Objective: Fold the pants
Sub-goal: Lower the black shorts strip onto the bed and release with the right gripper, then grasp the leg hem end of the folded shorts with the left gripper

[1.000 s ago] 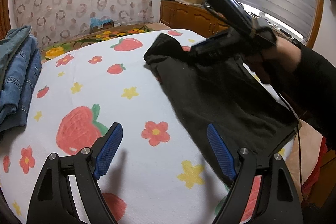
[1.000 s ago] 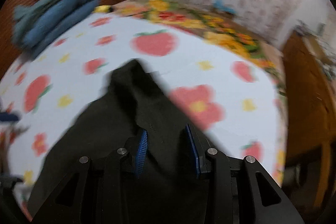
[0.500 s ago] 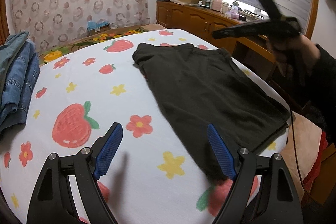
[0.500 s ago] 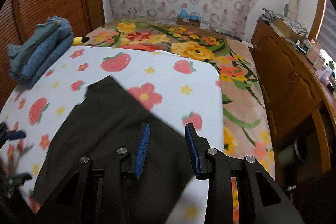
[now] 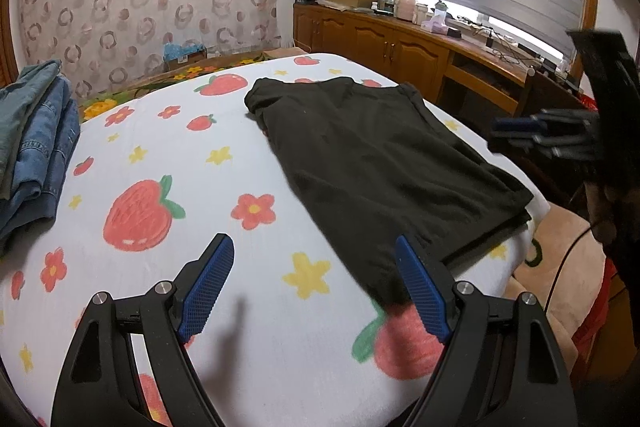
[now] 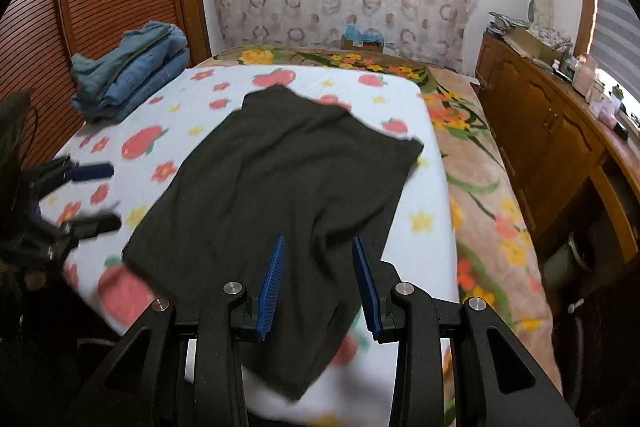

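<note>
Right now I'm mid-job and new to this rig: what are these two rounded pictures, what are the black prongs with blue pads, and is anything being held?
There is no robot arm here. A person carries a two-finger gripper in each hand, and each has a wide-angle camera looking forward along its fingers.

The left wrist view shows the left gripper with its blue pads wide apart over the strawberry sheet, nothing between them. The right gripper appears blurred at that picture's right edge.

The right wrist view shows the right gripper, jaws partly open; the cloth lies beneath them, not pinched.

On the bed lie the black pants, spread out and partly folded, and a stack of blue jeans at the far left. Neither gripper holds anything.
</note>
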A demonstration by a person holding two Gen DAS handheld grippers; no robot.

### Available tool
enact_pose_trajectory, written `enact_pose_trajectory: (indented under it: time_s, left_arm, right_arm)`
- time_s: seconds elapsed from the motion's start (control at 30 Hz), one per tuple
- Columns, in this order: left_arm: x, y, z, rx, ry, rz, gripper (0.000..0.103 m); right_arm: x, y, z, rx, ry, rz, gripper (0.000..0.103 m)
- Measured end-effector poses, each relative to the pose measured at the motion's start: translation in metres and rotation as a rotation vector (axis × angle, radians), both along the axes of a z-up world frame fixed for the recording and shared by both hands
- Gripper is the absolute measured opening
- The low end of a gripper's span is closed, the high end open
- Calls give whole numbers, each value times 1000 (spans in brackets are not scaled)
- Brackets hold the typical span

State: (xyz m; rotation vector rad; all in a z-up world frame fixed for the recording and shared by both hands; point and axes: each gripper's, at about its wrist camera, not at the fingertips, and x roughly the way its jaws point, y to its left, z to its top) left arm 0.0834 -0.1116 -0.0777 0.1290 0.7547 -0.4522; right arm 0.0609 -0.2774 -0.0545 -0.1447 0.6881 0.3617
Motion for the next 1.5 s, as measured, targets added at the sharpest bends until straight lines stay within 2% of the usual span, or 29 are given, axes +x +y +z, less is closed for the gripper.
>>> enact_pose_trajectory:
  time_s: [0.13,0.37,0.4,0.47,0.5,0.53,0.6,0.63,0.73,0.87,1.07,1.27,1.4,1.5]
  left_arm:
    - [-7,-2,-1,4,-1,-3,83]
    - [-15,-7,-8,3,14,-11,83]
    - [-16,-9,-9,4,17,-13,83]
    - [-15,-12,-10,10,20,-15,83]
    - [-15,-13,-10,10,19,-15,83]
    - [-16,-14,-10,8,20,-18,83]
    - [-16,-16,-11,8,20,-25,83]
    - [-16,-19,-12,12,21,-27,83]
    - [-18,-22,-13,19,21,-36,83]
    - [-19,-22,-11,8,15,-34,83]
    - [-15,-23,-7,6,1,-28,83]
    - [-10,-21,-11,15,20,-23,83]
    - [-10,-20,-18,29,40,-15,83]
    - [-10,-19,-24,46,59,-16,83]
  right_arm:
    - [-20,-9,-8,-6,13,-27,36]
    - [-37,-28,-20,79,50,-44,36]
    - [-38,-31,-20,93,55,-44,30]
    - [-39,-32,-18,114,63,-33,26]
    - [-40,-31,-18,126,63,-25,18]
    - [-41,-31,-18,141,65,-6,14]
    - [-42,-32,-19,151,68,0,12]
    - [-43,-34,-18,150,65,-1,8]
    - [-49,-36,-15,166,42,-10,6]
    - [-64,-34,-7,157,22,-7,6]
    - [-73,-29,-15,117,32,-16,7]
    - [-70,-29,-9,110,17,-76,15]
    - [-69,-21,-7,117,-7,-90,31]
    - [-65,-15,-10,116,-2,-90,33]
